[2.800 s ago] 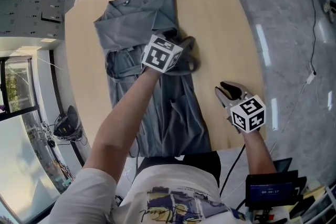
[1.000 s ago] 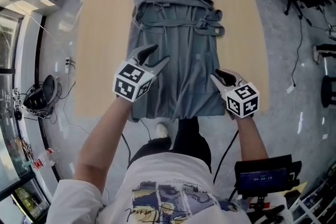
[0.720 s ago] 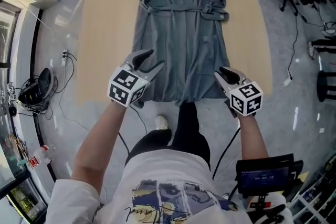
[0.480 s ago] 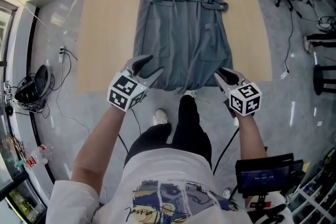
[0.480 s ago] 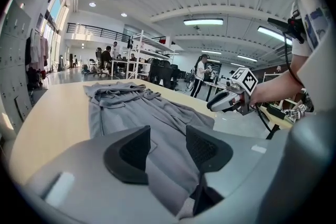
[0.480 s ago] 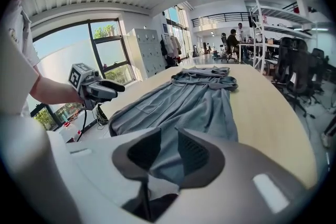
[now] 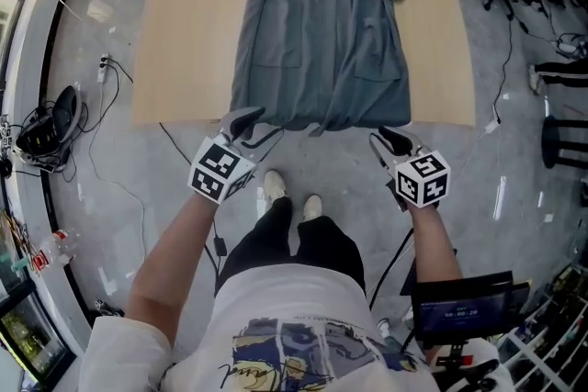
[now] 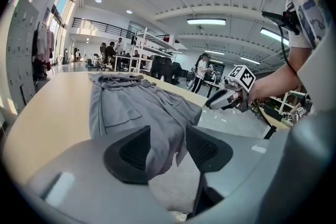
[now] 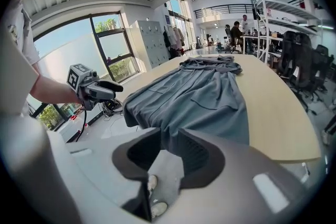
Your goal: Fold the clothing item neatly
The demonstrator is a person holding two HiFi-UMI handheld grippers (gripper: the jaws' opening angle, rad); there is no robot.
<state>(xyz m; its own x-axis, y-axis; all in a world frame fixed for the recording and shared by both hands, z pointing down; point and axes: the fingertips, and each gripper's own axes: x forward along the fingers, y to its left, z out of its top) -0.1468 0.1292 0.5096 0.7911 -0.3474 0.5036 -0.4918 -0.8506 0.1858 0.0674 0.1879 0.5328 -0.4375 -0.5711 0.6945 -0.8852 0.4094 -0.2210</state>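
Dress (image 7: 320, 23) | lies lengthwise on desk (image 7: 184, 32), hem draping over near edge | progress: early, I judge; sleeves look tucked in, body unfolded | left gripper (image 7: 255, 126) clamps hem's left corner, right gripper (image 7: 386, 140) its right corner | my forearms reach forward, tilted down

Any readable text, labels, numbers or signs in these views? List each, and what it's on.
No text can be read in any view.
White T-shirt: script print, too blurred to read.
Small screen: digits, too small to read.
Left marker cube, right marker cube: square patterns only, no words.
Grey garment: no label visible.
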